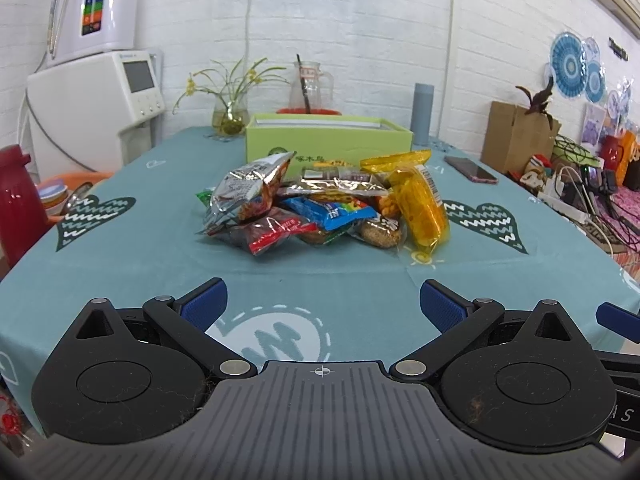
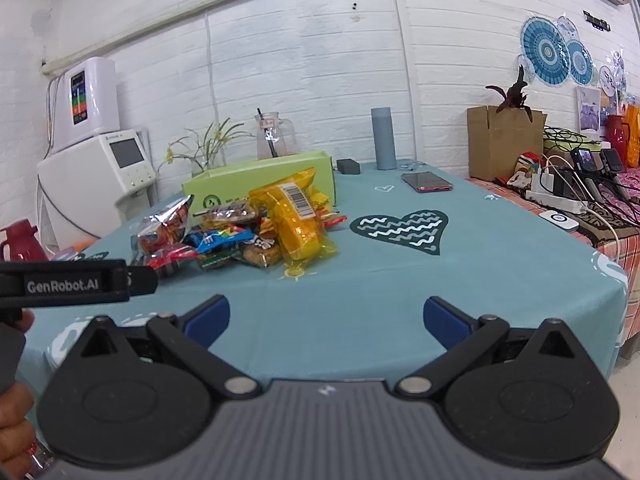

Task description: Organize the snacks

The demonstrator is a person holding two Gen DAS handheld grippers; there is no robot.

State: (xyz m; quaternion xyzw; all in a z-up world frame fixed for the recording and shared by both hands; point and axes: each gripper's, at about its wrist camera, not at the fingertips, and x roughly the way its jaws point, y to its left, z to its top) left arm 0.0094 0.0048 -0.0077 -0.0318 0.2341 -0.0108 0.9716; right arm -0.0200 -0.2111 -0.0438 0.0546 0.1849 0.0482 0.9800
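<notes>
A pile of snack packets (image 1: 320,204) lies in the middle of the teal tablecloth (image 1: 120,264): a silver bag (image 1: 244,196), a blue packet (image 1: 336,212), a red packet (image 1: 272,234) and a long yellow packet (image 1: 420,204). Behind it stands an open green box (image 1: 328,140). My left gripper (image 1: 323,306) is open and empty, short of the pile. My right gripper (image 2: 326,316) is open and empty, with the pile (image 2: 248,232) and the green box (image 2: 260,184) ahead to its left.
A phone (image 1: 472,170) lies at the right of the table, a grey bottle (image 1: 423,114), a glass jug (image 1: 310,86) and a flower vase (image 1: 229,114) at the back. A cardboard box (image 2: 504,140) and cables (image 2: 580,192) crowd the right side. A red flask (image 1: 18,204) stands left.
</notes>
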